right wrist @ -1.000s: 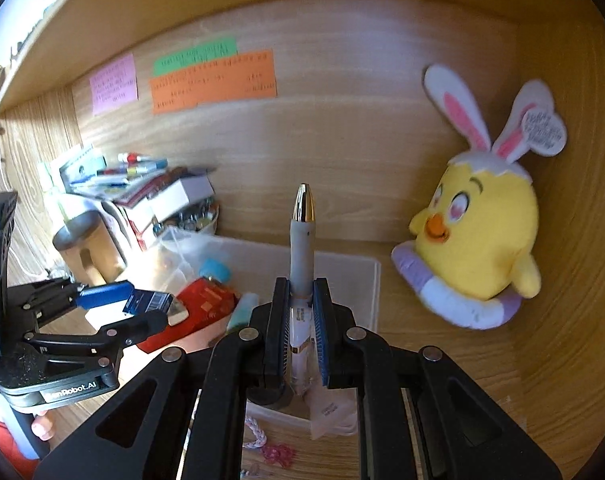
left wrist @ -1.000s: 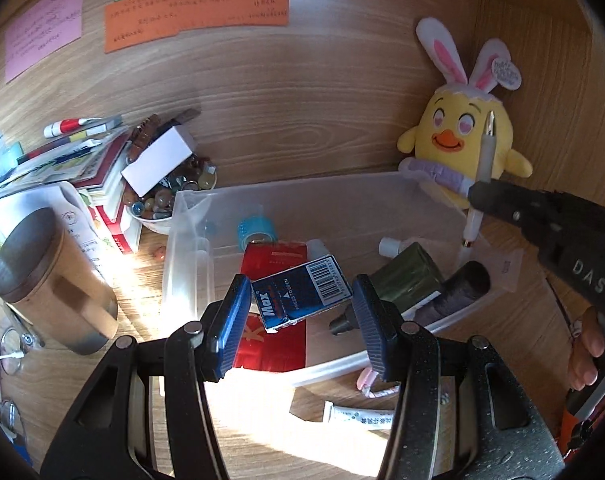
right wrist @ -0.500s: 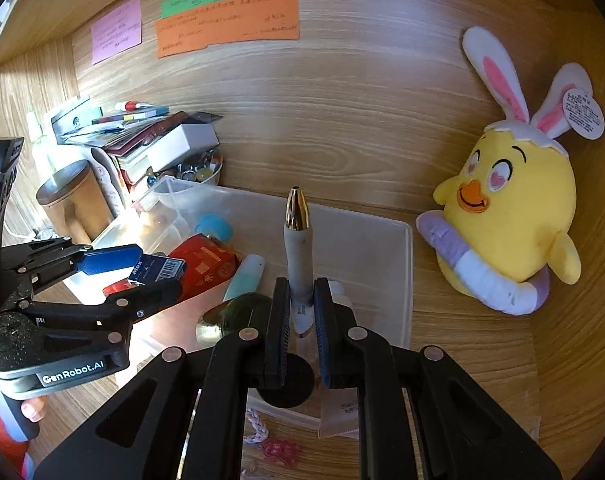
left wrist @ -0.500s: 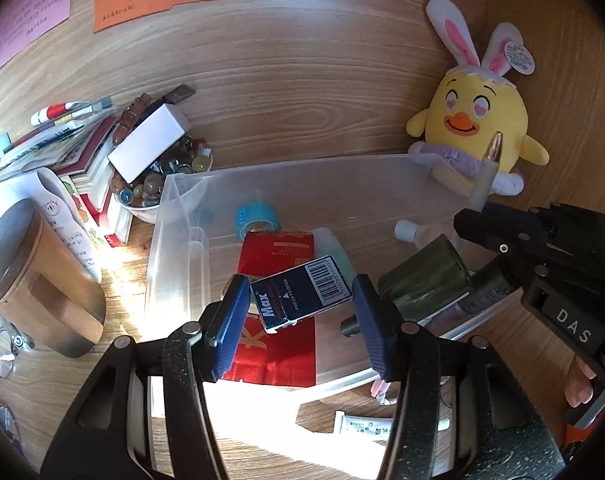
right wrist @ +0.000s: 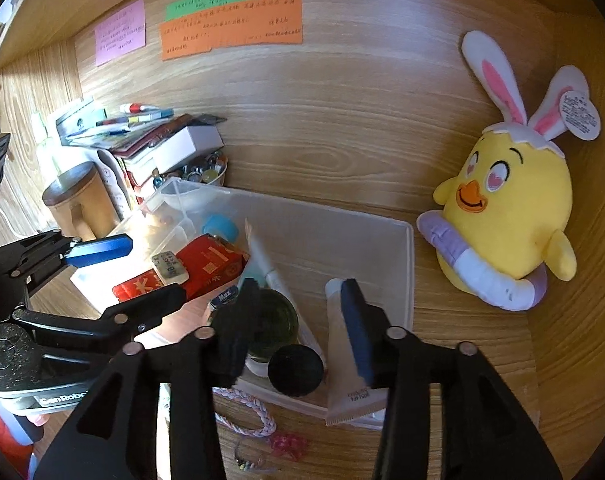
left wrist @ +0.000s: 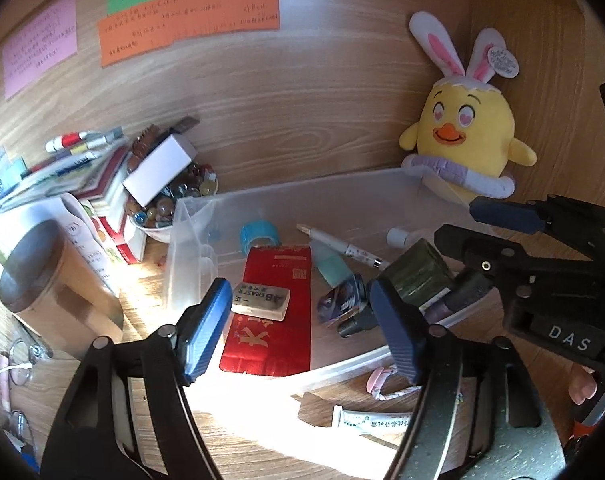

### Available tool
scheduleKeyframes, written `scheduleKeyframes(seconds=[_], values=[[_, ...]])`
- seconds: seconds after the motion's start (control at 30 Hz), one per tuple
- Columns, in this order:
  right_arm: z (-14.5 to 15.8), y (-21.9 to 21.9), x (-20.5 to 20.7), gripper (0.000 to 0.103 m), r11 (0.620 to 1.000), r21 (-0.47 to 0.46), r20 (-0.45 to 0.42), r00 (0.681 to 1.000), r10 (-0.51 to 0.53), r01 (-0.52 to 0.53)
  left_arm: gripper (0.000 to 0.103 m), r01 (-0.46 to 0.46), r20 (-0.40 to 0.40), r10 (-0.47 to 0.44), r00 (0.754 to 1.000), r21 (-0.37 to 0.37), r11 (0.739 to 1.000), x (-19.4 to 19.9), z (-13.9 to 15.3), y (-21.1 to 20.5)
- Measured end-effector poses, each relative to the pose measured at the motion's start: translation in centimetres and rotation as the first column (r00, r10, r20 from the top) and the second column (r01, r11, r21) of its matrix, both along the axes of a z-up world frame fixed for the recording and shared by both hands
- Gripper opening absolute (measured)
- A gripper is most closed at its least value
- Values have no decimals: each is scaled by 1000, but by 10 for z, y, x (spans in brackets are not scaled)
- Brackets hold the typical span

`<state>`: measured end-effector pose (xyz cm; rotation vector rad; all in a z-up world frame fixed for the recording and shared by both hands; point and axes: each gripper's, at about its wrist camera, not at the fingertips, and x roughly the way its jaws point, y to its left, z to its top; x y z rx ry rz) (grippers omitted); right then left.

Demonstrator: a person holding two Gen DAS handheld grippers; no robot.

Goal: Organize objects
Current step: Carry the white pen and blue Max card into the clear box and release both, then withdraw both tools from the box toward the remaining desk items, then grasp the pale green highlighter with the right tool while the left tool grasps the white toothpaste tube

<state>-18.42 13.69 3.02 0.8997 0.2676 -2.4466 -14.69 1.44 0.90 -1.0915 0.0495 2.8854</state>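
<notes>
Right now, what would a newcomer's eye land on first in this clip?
The yellow chick plush with bunny ears, propped against the wooden wall right of the clear bin. Next, the red packet in the bin with an eraser on it. Both claws, left claw and right claw, hang open above.

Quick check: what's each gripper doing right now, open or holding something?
Left gripper: open, holding nothing, over the bin.
Right gripper: open, holding nothing, over the bin.
</notes>
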Motion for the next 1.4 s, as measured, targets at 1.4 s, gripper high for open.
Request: scheduleKeyframes(seconds=[1.4], values=[[-84, 38, 101, 73, 1000, 14, 212, 977, -31, 28, 99, -9, 126, 6, 992, 27, 1000, 59, -49, 16]])
